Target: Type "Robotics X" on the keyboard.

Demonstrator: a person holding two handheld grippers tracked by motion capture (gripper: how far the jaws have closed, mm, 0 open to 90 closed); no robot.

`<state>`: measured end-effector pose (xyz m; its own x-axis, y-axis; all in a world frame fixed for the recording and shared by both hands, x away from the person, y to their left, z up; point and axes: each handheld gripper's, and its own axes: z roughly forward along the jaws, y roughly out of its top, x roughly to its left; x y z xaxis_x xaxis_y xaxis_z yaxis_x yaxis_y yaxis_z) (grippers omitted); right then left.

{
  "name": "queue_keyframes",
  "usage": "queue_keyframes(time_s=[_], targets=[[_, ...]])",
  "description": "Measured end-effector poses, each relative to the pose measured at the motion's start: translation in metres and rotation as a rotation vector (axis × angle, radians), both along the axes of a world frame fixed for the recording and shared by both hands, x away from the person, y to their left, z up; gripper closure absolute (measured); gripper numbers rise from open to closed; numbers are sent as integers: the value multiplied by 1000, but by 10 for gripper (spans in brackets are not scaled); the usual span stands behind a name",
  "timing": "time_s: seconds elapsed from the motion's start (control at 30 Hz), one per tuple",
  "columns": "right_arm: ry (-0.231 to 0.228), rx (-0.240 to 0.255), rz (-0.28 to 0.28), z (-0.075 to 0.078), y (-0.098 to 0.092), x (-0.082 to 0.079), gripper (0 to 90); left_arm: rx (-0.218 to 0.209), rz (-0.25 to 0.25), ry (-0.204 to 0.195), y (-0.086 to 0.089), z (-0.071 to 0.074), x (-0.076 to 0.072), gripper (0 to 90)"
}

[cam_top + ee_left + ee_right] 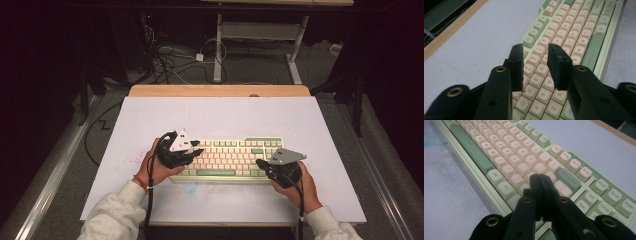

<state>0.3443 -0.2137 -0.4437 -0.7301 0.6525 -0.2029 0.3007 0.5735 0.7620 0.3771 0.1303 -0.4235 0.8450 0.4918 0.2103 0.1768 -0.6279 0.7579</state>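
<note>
Keyboard: pale green case, cream and green keys, lay flat on the white mat in the lower middle of the high view, long side running left to right.

Left gripper: hovered over the left end of the keyboard in the high view, tips aimed right. Jaws stood apart with a clear gap; nothing between them; letter keys seen through the gap in the left gripper view. No contact with the keys to be told.

Right gripper: sat at the lower right part of the keyboard in the high view, tips aimed left. Jaws pressed together, holding nothing; in the right gripper view tips hung over the keys just below the large green key, near the right end of the letter block. Touching a key or not: cannot tell.

Left hand: wrapped round its gripper from the lower left of the high view, light sleeve, red band at the wrist.
Right hand: held its gripper from the lower right, light sleeve.

Surroundings: wooden table edge above the mat; tangle of cables on the floor, upper middle; white desk frame at the top. Nothing lay between the grippers and the keyboard.
</note>
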Motion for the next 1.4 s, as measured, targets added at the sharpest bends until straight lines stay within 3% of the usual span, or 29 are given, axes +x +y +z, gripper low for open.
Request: queue_keyframes(time_s=[0.07,0.3,0.4,0.87,0.97,1.13,1.4], targets=[[-4,10,-2,2,-1,-1,900,-1,26,-33,4,-1,-5,533],[-9,15,2,5,1,-3,900,-20,70,-56,22,-10,-18,267],[-14,18,6,7,2,-3,900,-37,94,-66,31,-16,-24,210],[-18,12,28,10,21,9,900,-24,168,-35,63,-39,-46,184],[-17,-2,43,9,30,15,900,-35,180,-15,66,-42,-50,183],[-9,-7,48,6,43,26,900,-12,181,-23,69,-45,-54,184],[6,-26,58,-1,60,40,900,-13,187,-21,72,-46,-58,184]])
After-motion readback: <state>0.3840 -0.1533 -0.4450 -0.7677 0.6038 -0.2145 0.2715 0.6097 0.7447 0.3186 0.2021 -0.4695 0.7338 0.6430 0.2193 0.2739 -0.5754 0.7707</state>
